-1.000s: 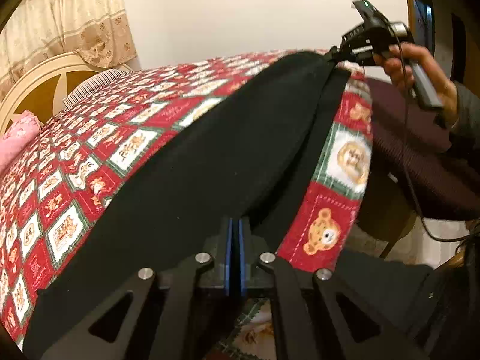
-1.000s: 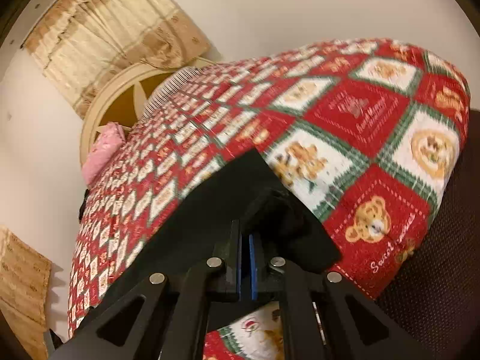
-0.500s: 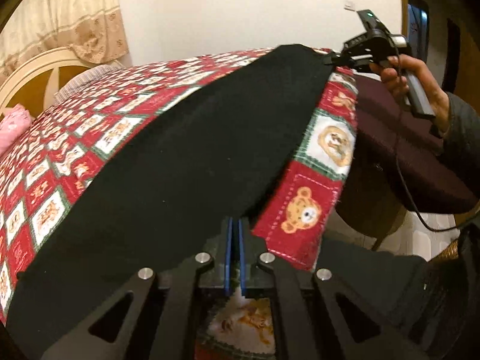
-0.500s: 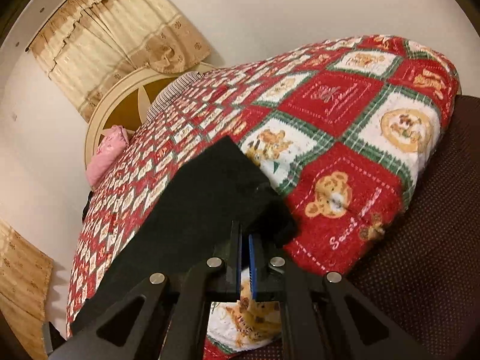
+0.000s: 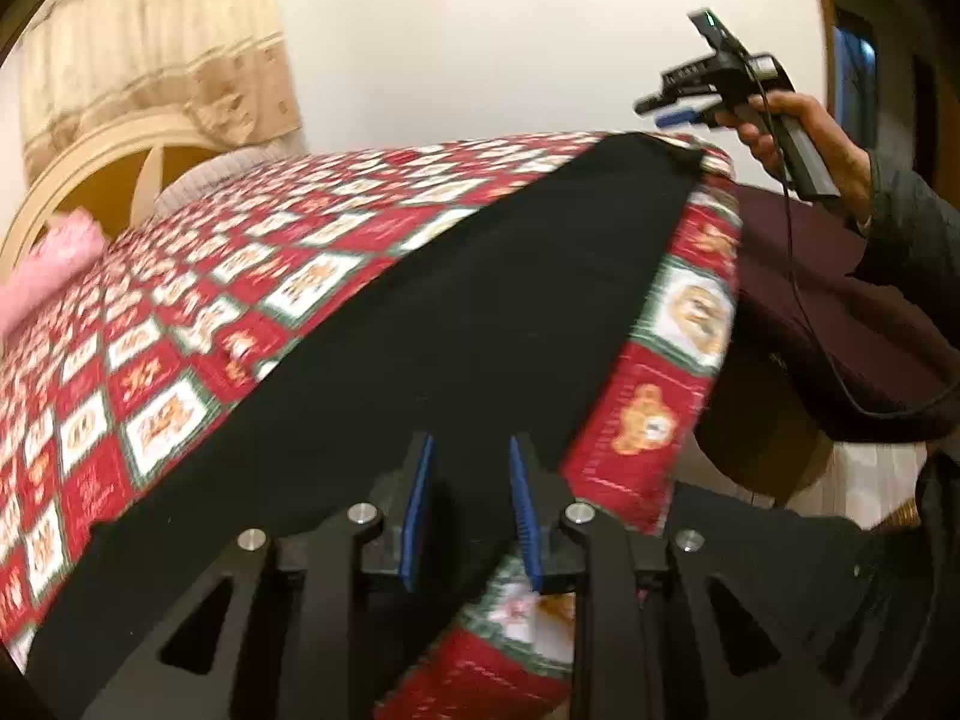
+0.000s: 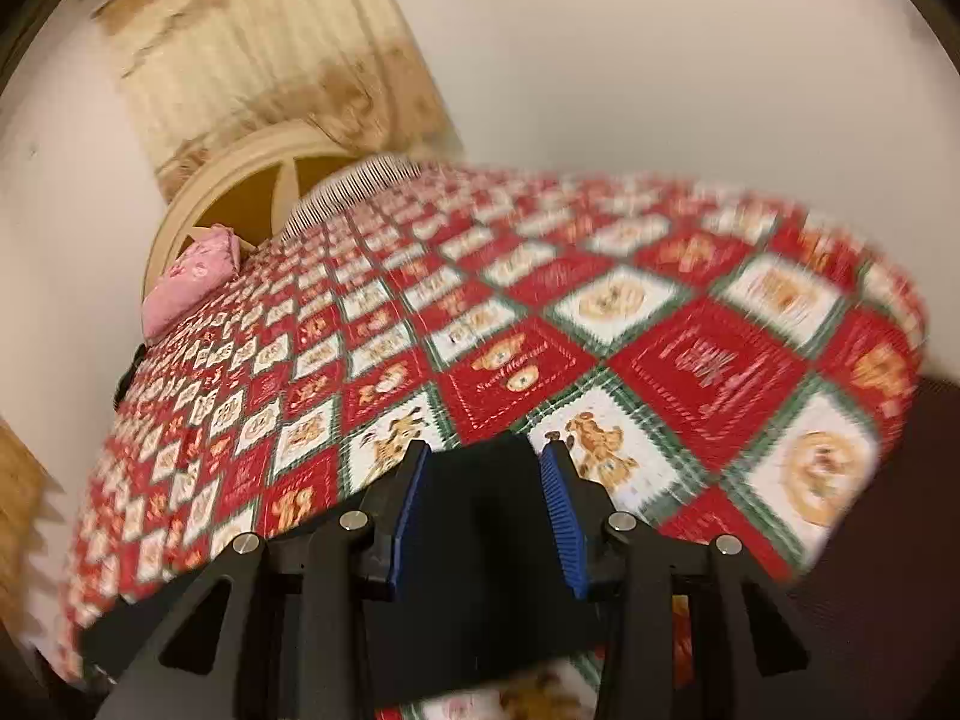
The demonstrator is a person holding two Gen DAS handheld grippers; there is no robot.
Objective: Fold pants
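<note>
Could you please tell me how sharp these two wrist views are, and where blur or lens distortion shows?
Left wrist view: the quilt smears at the left edge, while the left gripper stays crisp. Right wrist view: motion blur streaks the quilt and curtain; the right gripper is sharp. Both fisheyes bow the bed's edge, and the black pants show no detail.

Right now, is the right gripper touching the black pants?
Apart. In the left wrist view the right gripper, its jaws just opened, hangs above the corner of the pants, with pale wall showing between them.
</note>
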